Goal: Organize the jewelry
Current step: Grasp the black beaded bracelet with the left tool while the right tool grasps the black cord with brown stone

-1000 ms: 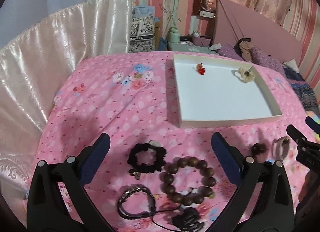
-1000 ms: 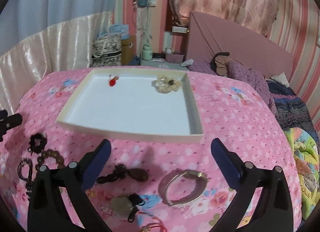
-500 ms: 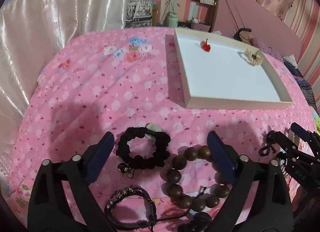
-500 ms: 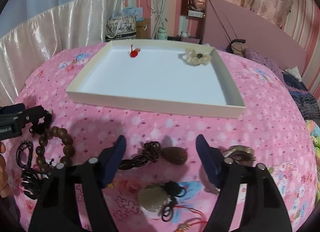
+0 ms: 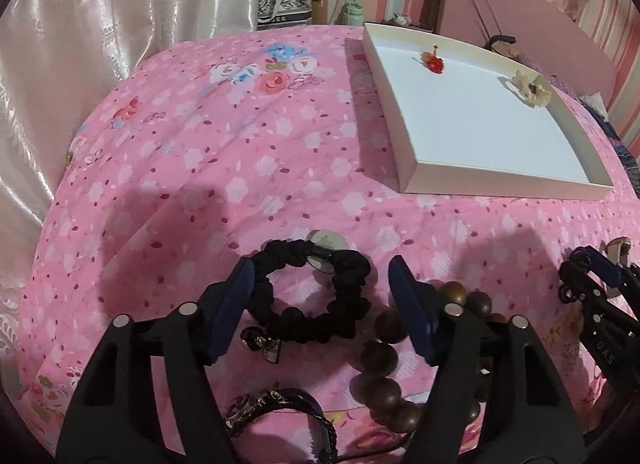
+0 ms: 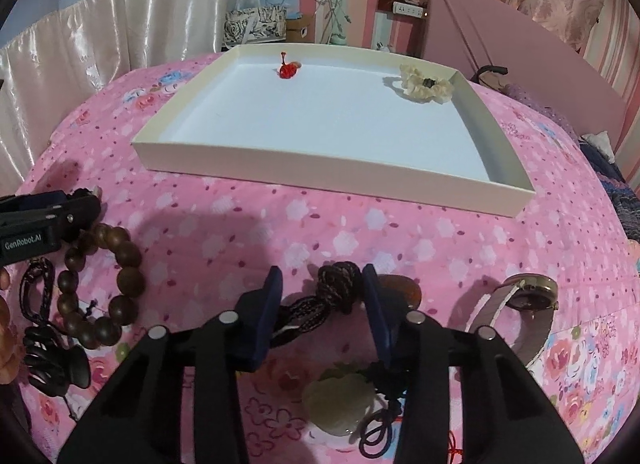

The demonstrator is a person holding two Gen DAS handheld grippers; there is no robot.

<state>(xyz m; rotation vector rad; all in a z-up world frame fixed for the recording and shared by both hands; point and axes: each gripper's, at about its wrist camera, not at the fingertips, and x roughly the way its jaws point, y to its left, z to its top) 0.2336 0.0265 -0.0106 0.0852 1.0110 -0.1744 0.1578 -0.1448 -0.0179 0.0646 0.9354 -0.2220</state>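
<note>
My left gripper [image 5: 322,270] is open, its fingers on either side of a black scrunchie [image 5: 314,296] lying on the pink bedspread. A brown bead bracelet [image 5: 394,348] lies just to its right. My right gripper [image 6: 320,284] is open but narrowed, its fingers on either side of the knotted dark cord [image 6: 336,294] of a brown stone pendant [image 6: 400,294]. The white tray [image 5: 504,186] holds a red charm [image 5: 435,64] and a cream scrunchie [image 5: 532,90]; it also shows in the right wrist view [image 6: 320,172].
A watch with a pale strap [image 6: 516,316], a pale green pendant [image 6: 340,404], a dark braided bracelet [image 5: 280,408] and a black hair claw [image 6: 52,364] lie on the bedspread. Satin curtain [image 5: 100,44] to the left, pink headboard [image 6: 520,48] behind.
Both grippers have dropped toward the bed and narrowed. The left now straddles the black scrunchie. The right now straddles the pendant's cord.
</note>
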